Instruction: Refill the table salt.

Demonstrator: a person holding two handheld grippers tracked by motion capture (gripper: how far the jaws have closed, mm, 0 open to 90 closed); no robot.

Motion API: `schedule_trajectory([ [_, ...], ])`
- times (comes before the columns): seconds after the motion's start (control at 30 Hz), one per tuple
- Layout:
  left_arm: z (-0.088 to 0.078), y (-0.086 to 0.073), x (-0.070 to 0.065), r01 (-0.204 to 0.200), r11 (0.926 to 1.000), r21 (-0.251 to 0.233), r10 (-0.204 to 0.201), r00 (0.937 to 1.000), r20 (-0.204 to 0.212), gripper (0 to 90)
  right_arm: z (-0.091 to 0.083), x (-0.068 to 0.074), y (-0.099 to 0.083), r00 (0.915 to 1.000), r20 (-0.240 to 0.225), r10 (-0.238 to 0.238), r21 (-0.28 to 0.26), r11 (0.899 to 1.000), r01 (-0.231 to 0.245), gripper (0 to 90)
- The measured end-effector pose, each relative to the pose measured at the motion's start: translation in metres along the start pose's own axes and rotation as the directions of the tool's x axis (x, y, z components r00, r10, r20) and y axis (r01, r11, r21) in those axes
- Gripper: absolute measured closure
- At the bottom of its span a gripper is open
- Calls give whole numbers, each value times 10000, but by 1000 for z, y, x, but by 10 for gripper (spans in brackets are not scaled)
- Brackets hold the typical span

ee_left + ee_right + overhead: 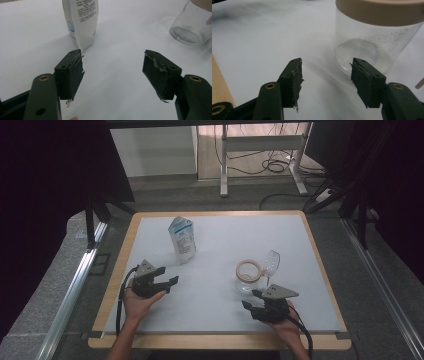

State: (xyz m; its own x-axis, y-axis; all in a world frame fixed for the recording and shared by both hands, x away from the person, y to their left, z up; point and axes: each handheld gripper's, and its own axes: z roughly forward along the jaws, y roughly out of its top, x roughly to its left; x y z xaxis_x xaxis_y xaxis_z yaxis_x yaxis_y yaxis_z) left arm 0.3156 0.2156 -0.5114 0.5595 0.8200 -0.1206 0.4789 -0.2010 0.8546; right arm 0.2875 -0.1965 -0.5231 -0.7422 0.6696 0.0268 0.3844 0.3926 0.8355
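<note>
A white pouch with blue print [182,240] stands upright on the white mat, left of the middle. A clear glass jar with a tan rim [248,276] stands right of the middle, and its clear lid [271,262] is tipped up behind it. My left gripper [168,276] is open on the left, with nothing between its jaws. In the left gripper view the left gripper [112,72] points at the mat between the pouch [81,22] and the jar [191,25]. My right gripper [250,298] is open just in front of the jar. In the right gripper view the jar [372,37] is close ahead of the right gripper [325,80], slightly to the right.
The white mat [215,310] lies on a wooden table whose bare border [210,341] runs around it; the wood [219,85] also shows at the left of the right gripper view. Desk legs and cables stand on the floor beyond the table.
</note>
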Motion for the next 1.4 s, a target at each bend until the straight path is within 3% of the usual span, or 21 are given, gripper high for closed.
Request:
schedule_trajectory([
  [0.67, 2, 10, 18, 591, 9979, -277, -593, 9982, -63, 380, 5, 2, -1, 10000, -44, -53, 104, 9999, 53, 418],
  [1.23, 15, 42, 31, 777, 9965, -323, -774, 9969, 117, 406, 6, 2, -1, 10000, -17, -78, 196, 9998, 78, 410],
  [1.4, 19, 54, 34, 658, 9974, -292, -657, 9978, 25, 439, 5, 1, -1, 10000, 6, -42, 208, 9998, 42, 407],
])
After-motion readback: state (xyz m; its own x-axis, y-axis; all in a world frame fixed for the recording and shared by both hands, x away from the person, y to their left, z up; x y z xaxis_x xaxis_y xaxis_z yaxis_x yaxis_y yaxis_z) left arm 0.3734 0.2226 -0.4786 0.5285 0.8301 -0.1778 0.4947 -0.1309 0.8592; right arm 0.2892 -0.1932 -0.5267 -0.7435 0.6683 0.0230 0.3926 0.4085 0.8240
